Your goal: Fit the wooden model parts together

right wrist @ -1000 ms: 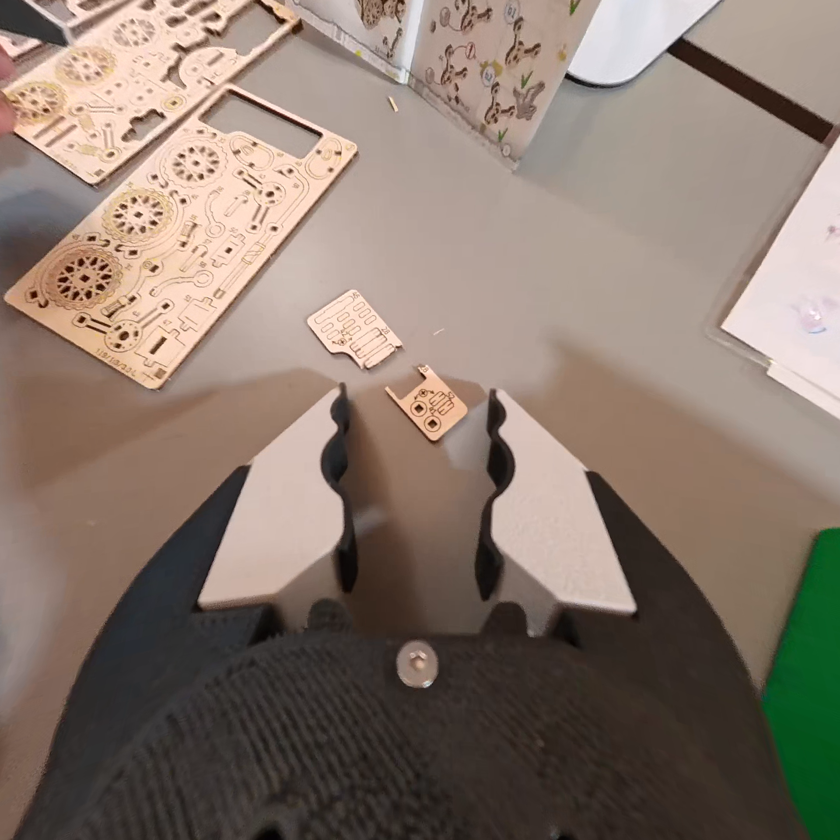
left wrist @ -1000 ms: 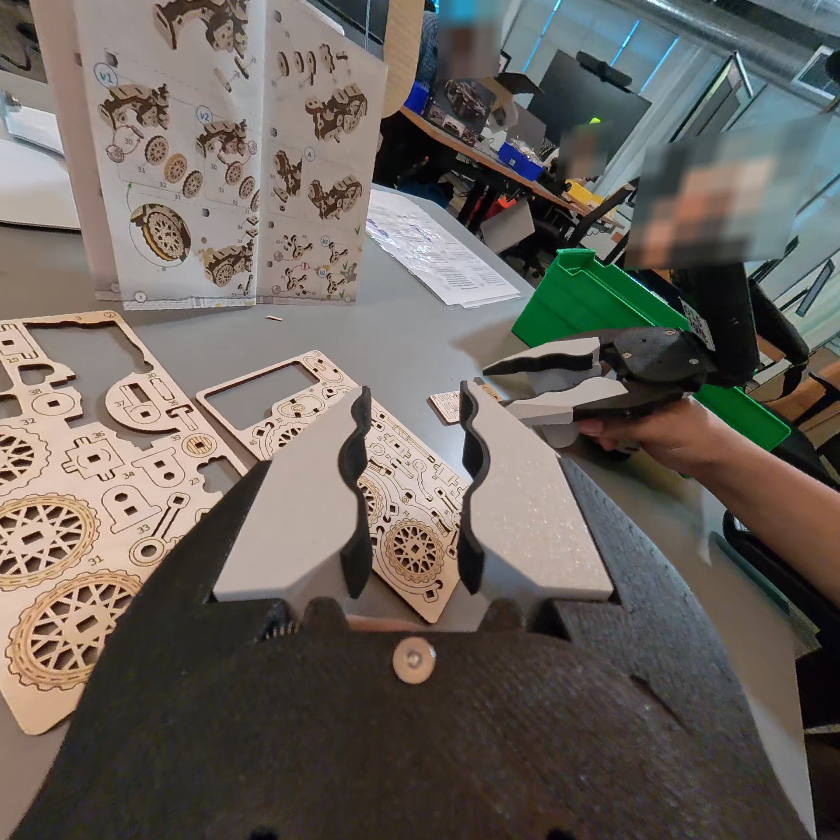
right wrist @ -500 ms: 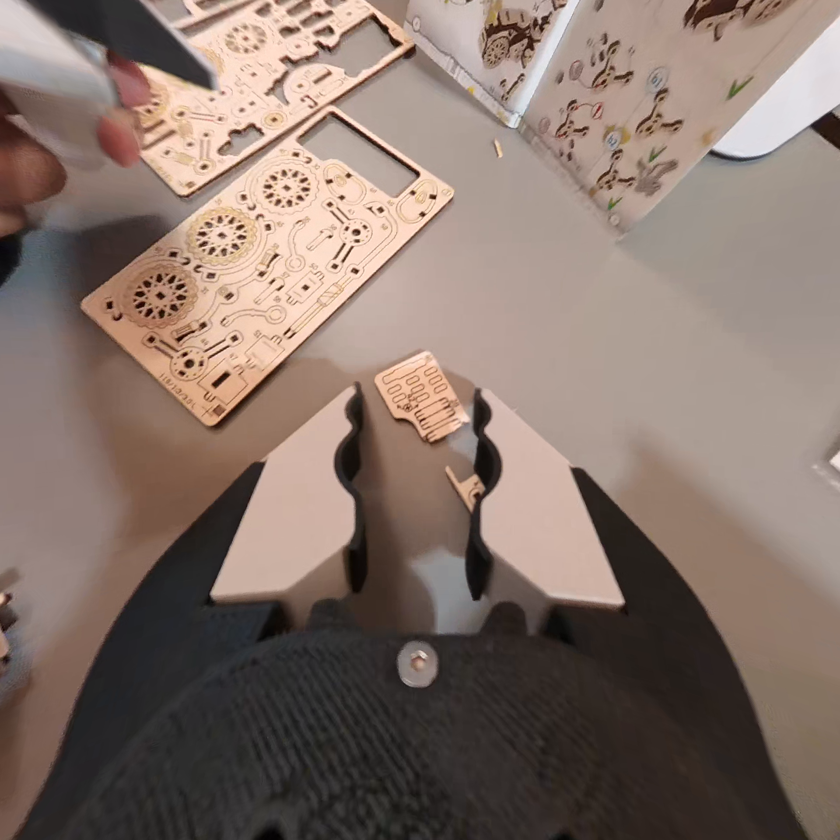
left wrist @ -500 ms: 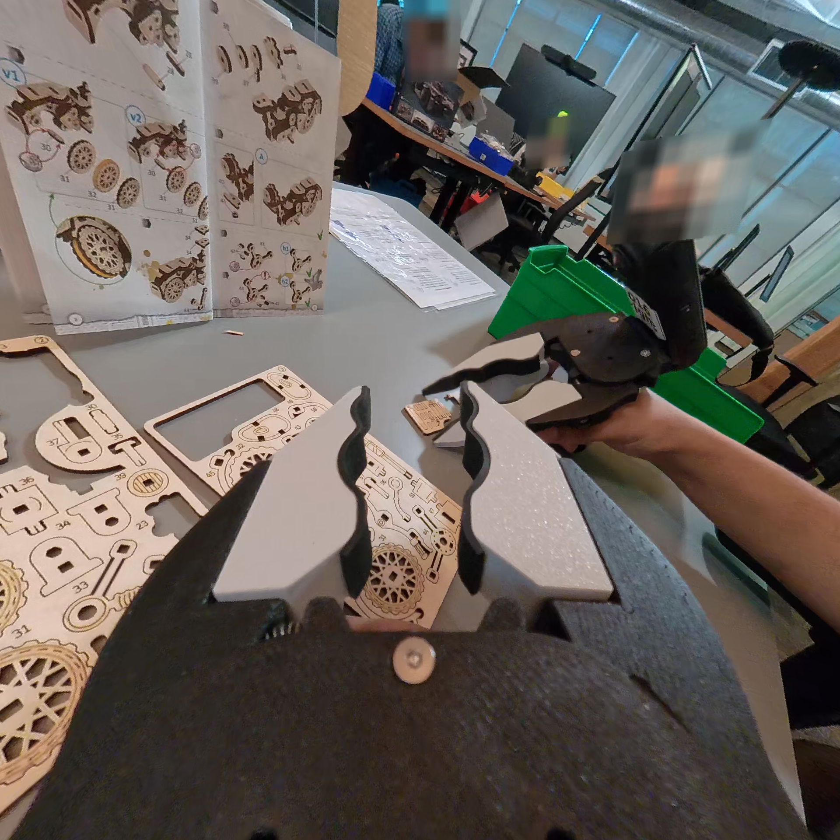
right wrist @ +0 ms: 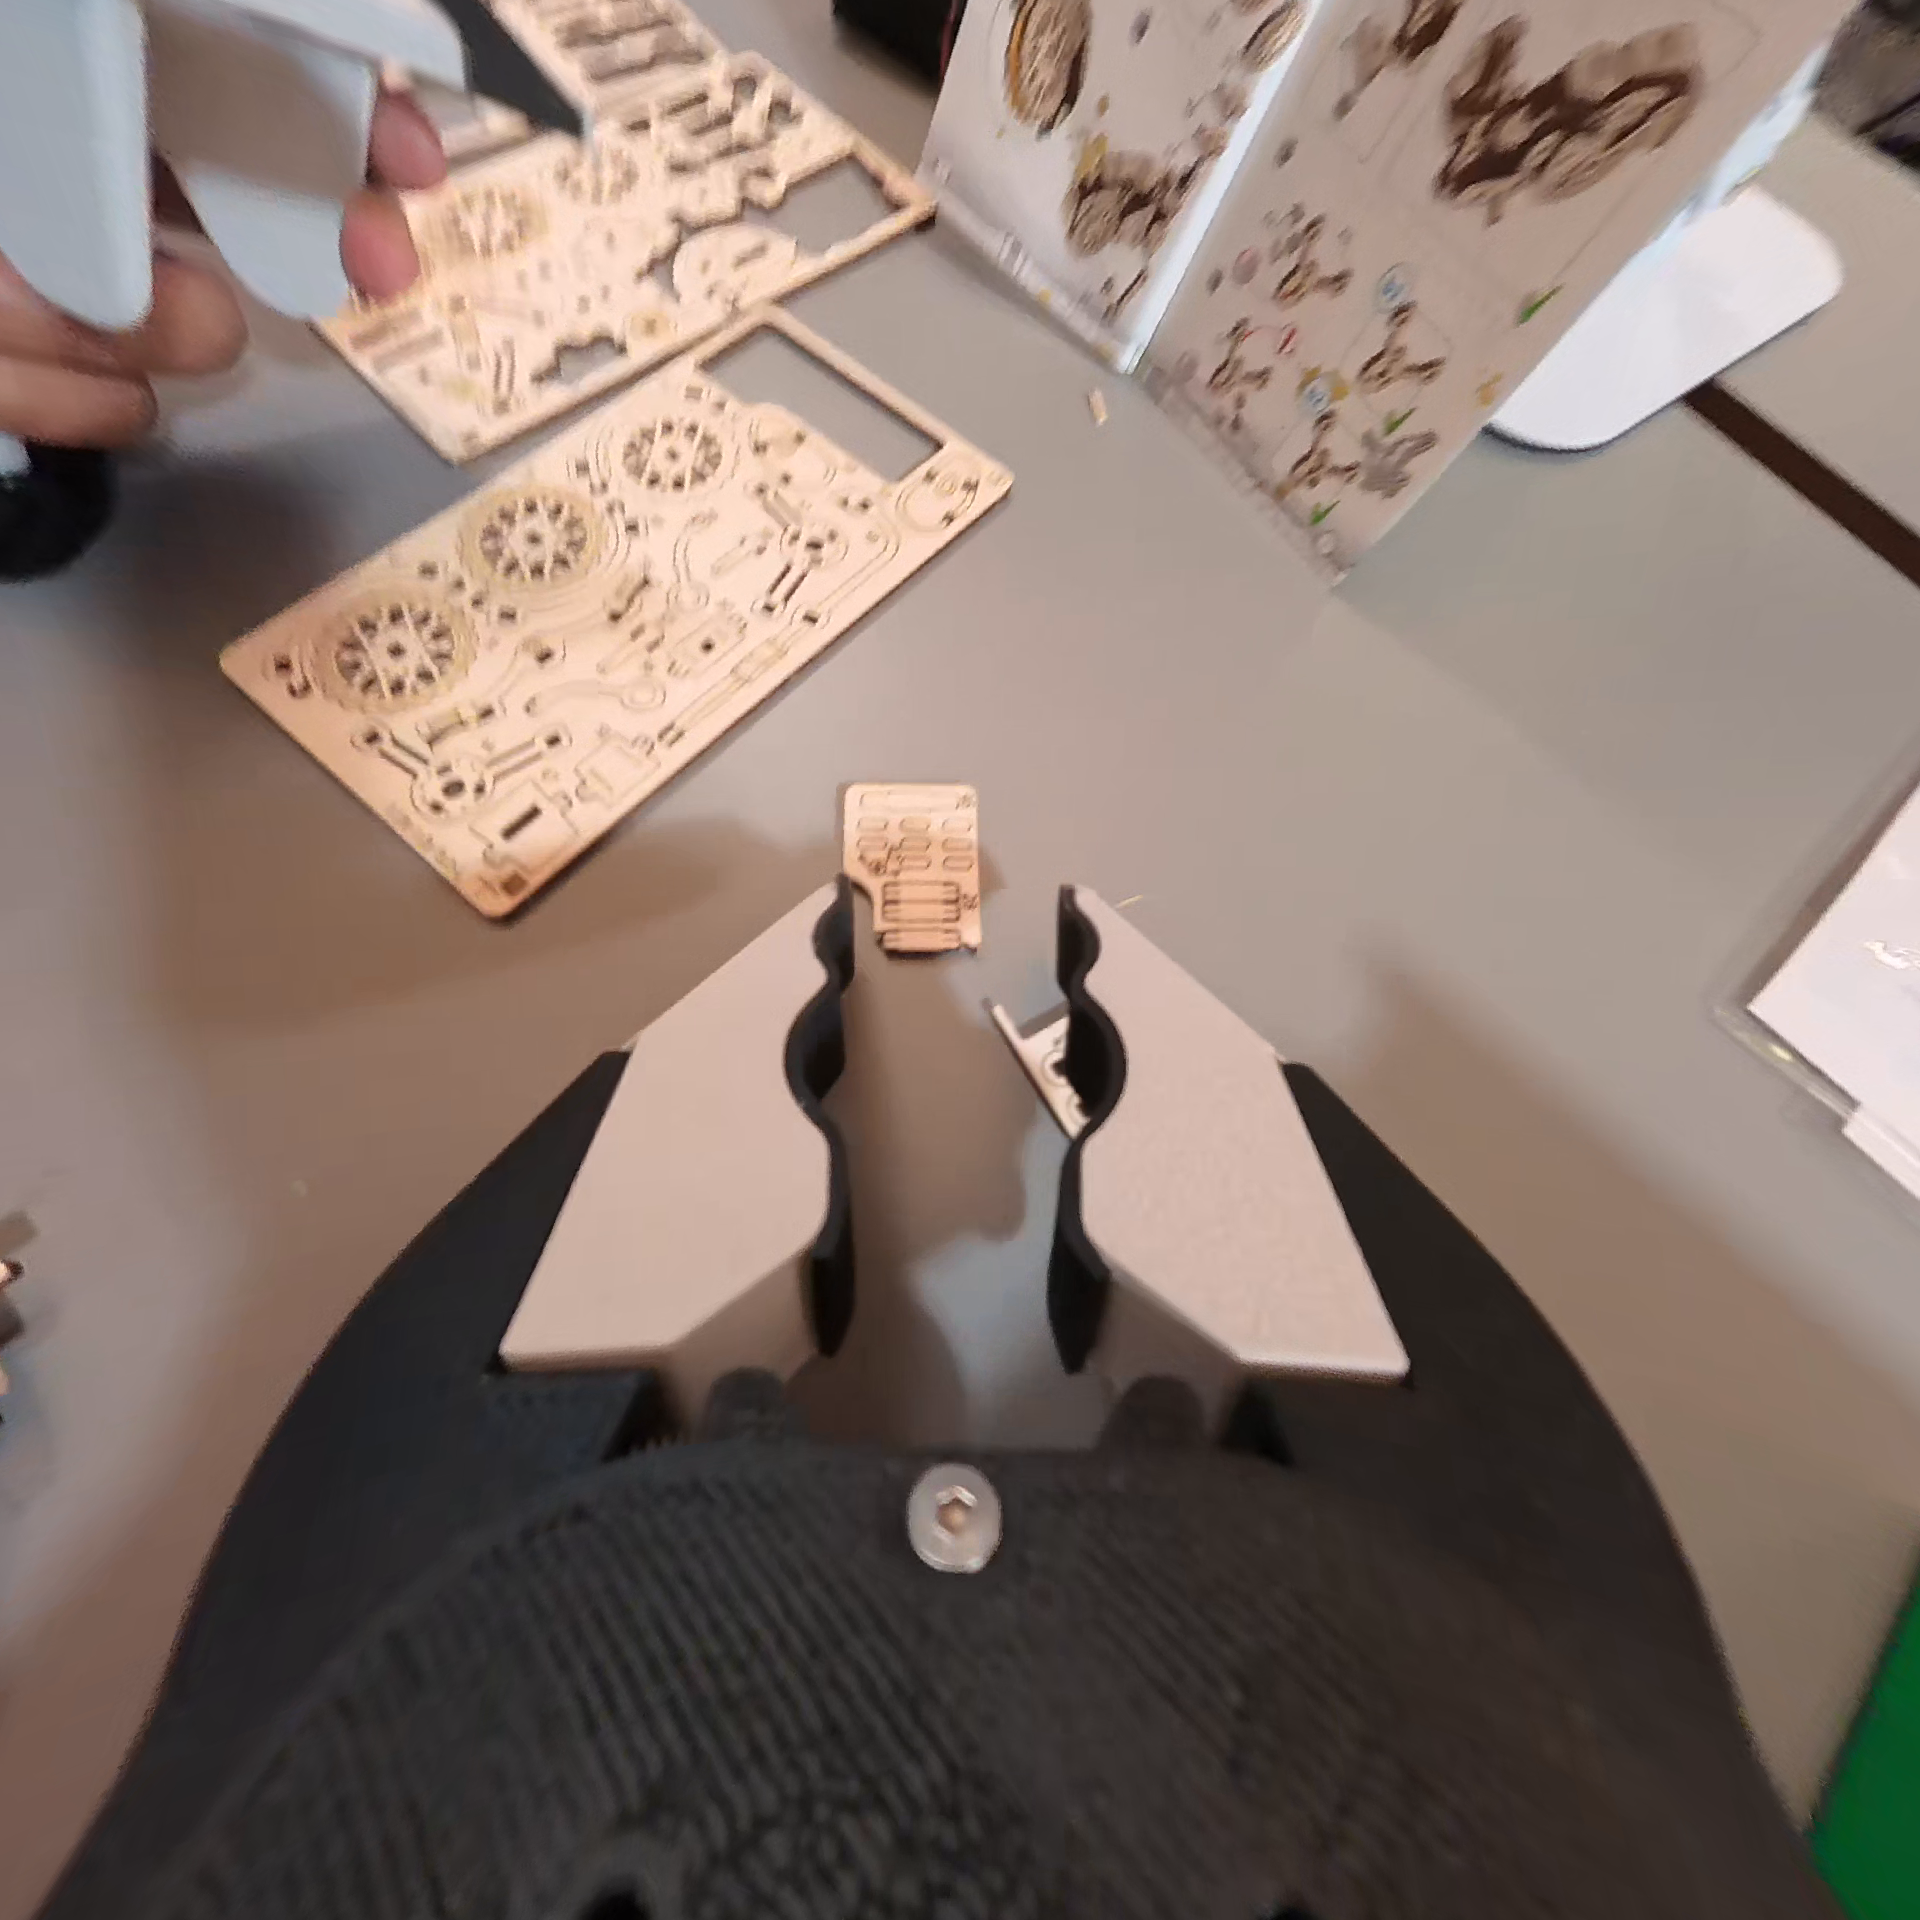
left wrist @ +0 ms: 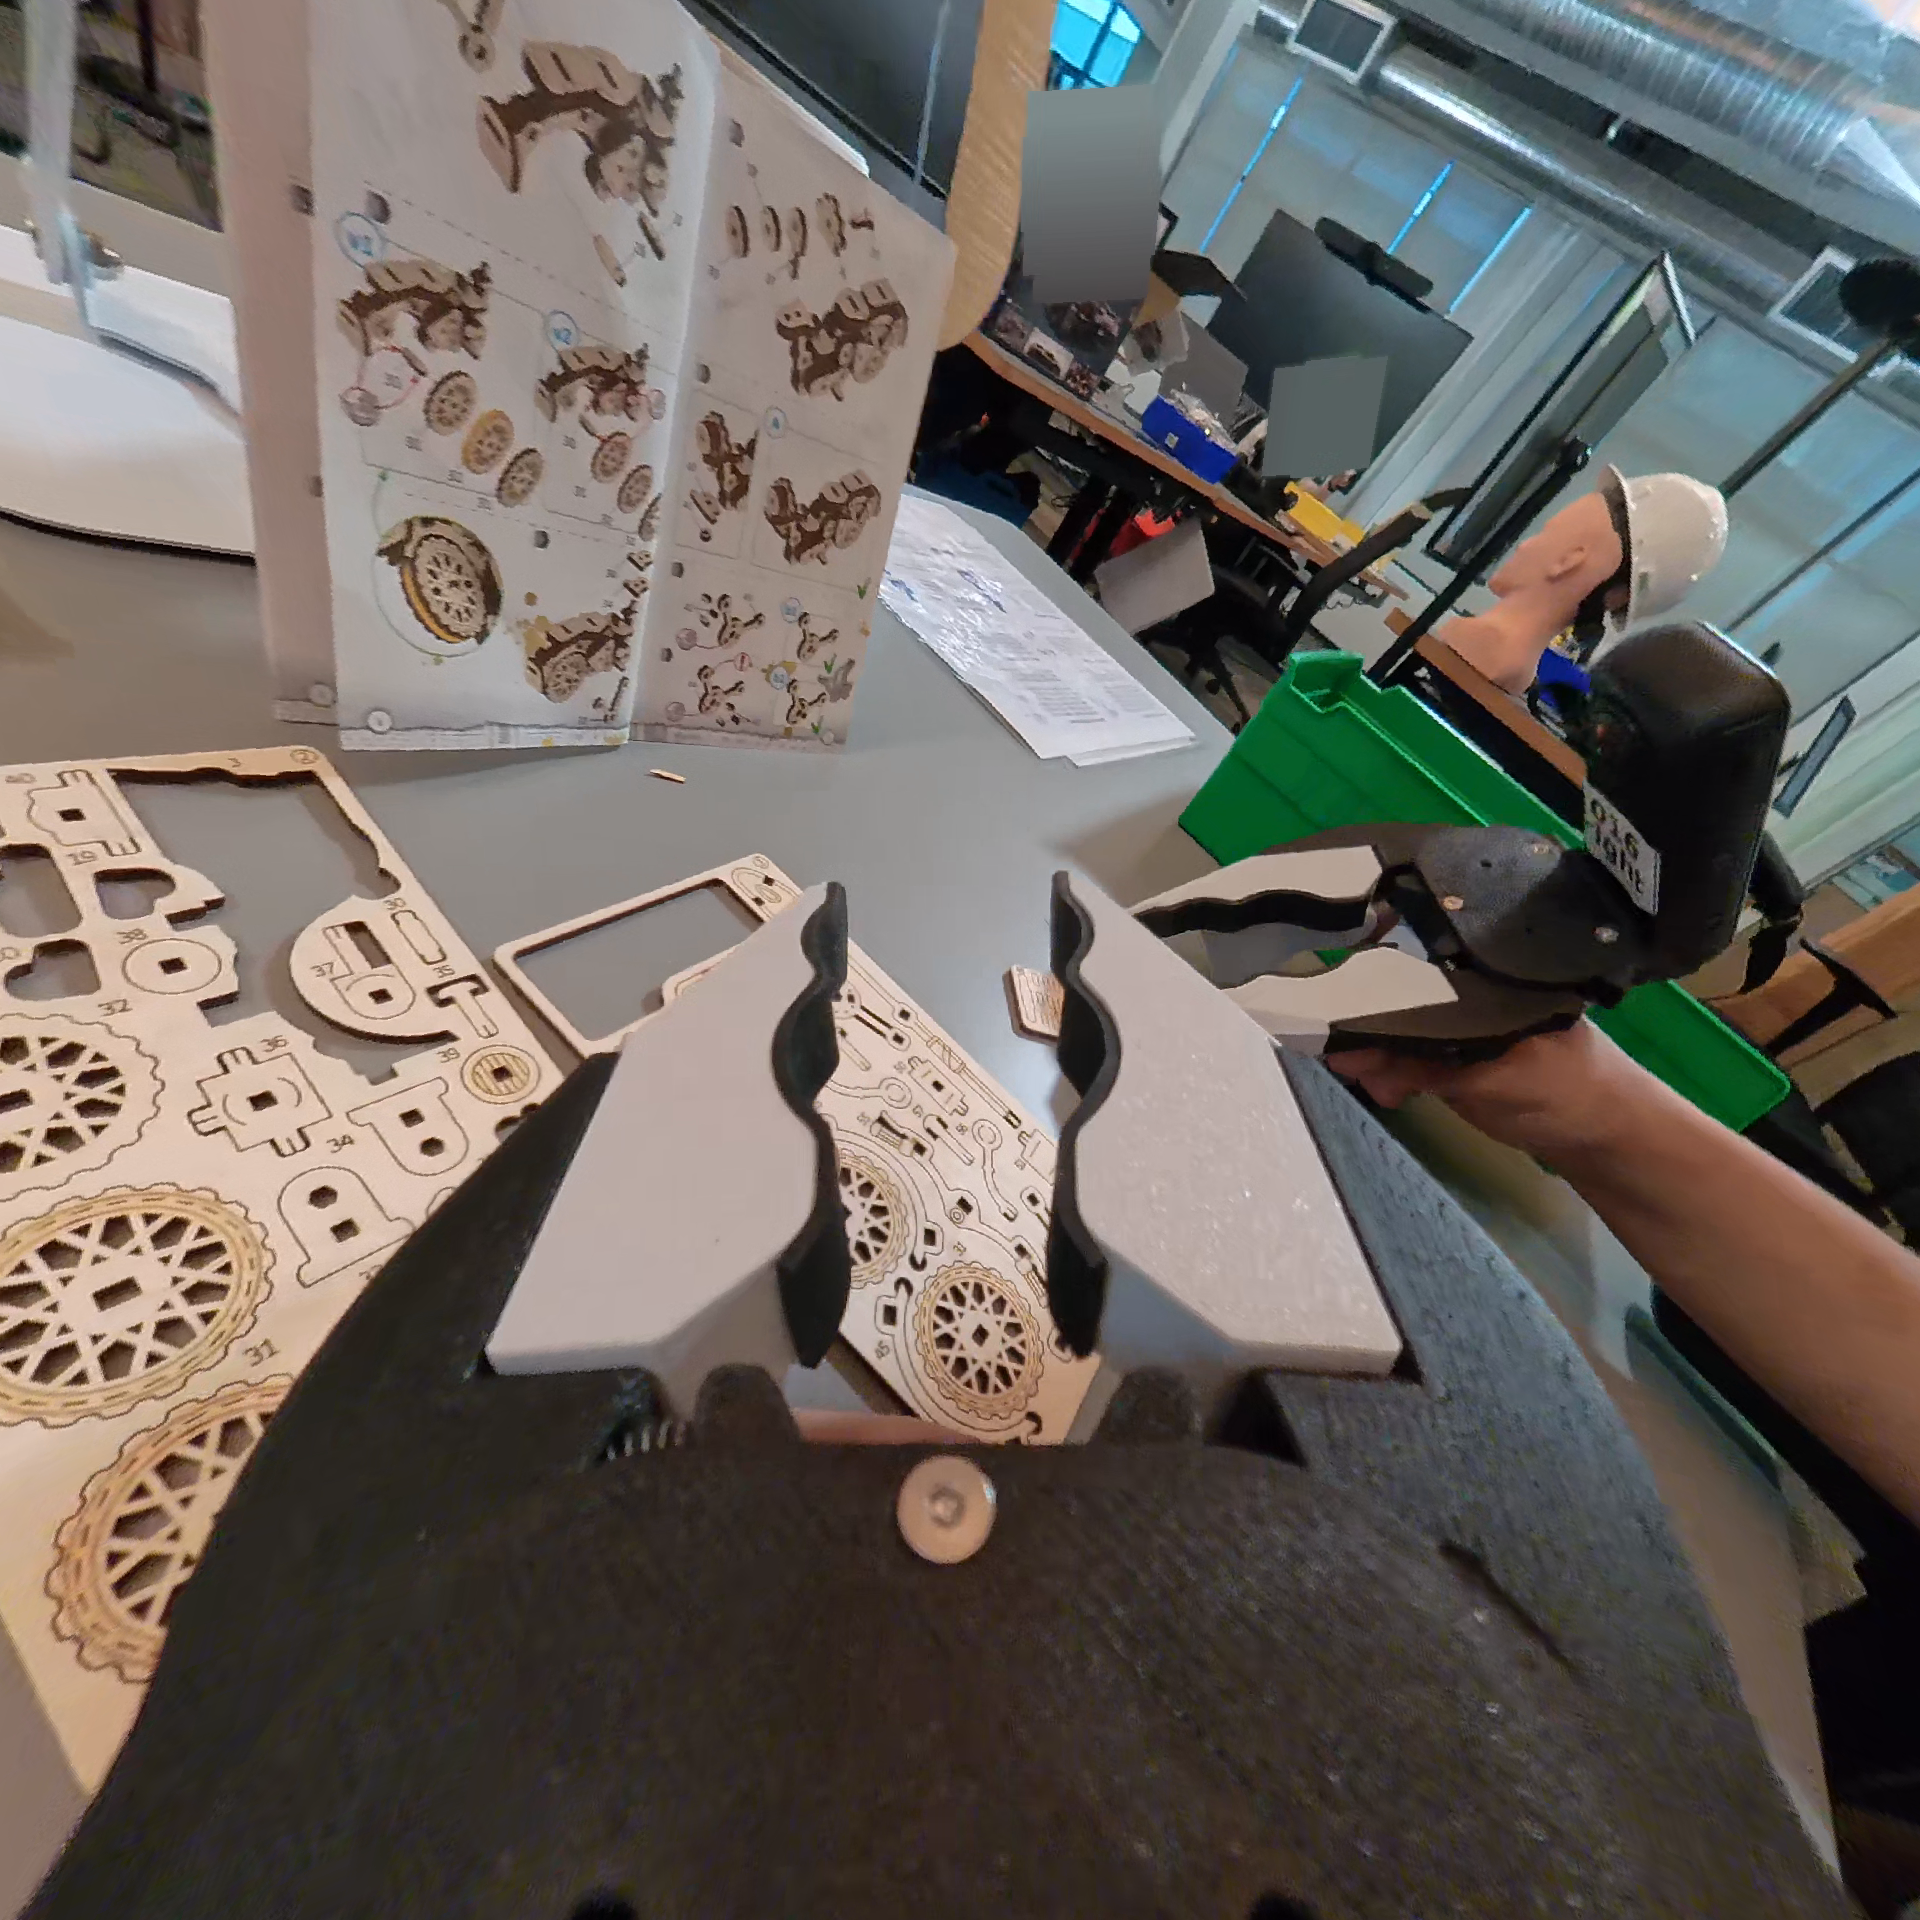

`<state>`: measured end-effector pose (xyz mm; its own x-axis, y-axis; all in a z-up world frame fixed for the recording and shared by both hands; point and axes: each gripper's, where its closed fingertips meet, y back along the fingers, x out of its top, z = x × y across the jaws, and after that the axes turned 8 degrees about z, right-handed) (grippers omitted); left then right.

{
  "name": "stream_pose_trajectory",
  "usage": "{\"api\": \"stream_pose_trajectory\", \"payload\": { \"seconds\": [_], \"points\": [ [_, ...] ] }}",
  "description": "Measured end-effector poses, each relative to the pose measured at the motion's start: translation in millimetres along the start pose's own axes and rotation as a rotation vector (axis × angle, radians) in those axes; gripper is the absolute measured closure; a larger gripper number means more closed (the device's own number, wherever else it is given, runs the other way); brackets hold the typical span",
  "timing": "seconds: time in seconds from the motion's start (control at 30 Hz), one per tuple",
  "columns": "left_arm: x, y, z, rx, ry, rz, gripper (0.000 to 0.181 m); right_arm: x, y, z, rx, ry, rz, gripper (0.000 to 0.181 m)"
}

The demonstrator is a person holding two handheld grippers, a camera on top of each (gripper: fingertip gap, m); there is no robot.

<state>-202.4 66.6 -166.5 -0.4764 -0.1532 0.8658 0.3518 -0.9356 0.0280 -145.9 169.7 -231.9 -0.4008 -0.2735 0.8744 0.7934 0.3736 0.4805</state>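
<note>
My left gripper (left wrist: 940, 904) is open and empty, hovering over a smaller wooden parts sheet (left wrist: 935, 1195) with wheel cut-outs. A larger parts sheet (left wrist: 156, 1091) lies to its left. My right gripper (right wrist: 951, 894) is open and empty, low over the grey table. A small slotted wooden piece (right wrist: 914, 868) lies flat just ahead of its fingertips. A second small piece (right wrist: 1039, 1049) lies against the inner side of its right finger, partly hidden. The right gripper also shows in the left wrist view (left wrist: 1195, 956), hand-held, next to the slotted piece (left wrist: 1034, 1000).
A folded instruction booklet (left wrist: 582, 416) stands upright behind the sheets. A green bin (left wrist: 1455, 883) sits at the table's right edge, papers (left wrist: 1029, 644) beyond it. A white stand base (right wrist: 1662, 343) and a sleeved paper (right wrist: 1849, 1039) lie on the right. Across from one pair of fingers to the other is roughly 15 centimetres.
My right gripper moved forward over the two small pieces and its jaws narrowed a little. The left gripper shifted slightly over the sheets, still open.
</note>
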Motion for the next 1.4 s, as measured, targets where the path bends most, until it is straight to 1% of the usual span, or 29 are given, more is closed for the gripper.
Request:
{"api": "stream_pose_trajectory", "payload": {
  "seconds": [0.17,0.37,0.6,0.73,0.87,1.03,1.13,1.27,1.4],
  "points": [
    [7.9,3.6,-9.2,0.036,0.042,0.033,0.144,13.3,4.7,2.0,-0.011,-0.017,0.077,0.145],
    [5.0,4.9,-15.1,0.073,0.005,0.018,0.144,28.3,-0.7,-8.2,0.022,-0.010,0.147,0.145],
    [-1.7,10.0,-17.6,0.115,-0.084,-0.018,0.144,32.0,-9.1,-20.3,0.086,-0.020,0.143,0.143],
    [-2.9,14.0,-17.6,0.124,-0.086,-0.022,0.143,29.6,-16.0,-30.2,0.131,-0.006,0.108,0.141],
    [-4.1,16.8,-20.3,0.143,-0.089,-0.033,0.139,27.1,-20.8,-42.7,0.167,0.017,0.077,0.134],
    [-7.9,16.5,-20.7,0.152,-0.089,-0.058,0.135,28.8,-20.9,-74.5,0.257,0.088,0.079,0.120],
    [-10.4,16.1,-20.6,0.146,-0.073,-0.072,0.134,25.3,-22.6,-87.7,0.274,0.141,0.057,0.115],
    [-12.6,15.8,-21.1,0.140,-0.045,-0.082,0.134,18.6,-26.0,-91.5,0.265,0.194,0.017,0.114],
    [-12.9,15.6,-20.8,0.135,-0.042,-0.085,0.134,28.0,-22.1,-82.9,0.258,0.138,0.074,0.118]
  ]
}}
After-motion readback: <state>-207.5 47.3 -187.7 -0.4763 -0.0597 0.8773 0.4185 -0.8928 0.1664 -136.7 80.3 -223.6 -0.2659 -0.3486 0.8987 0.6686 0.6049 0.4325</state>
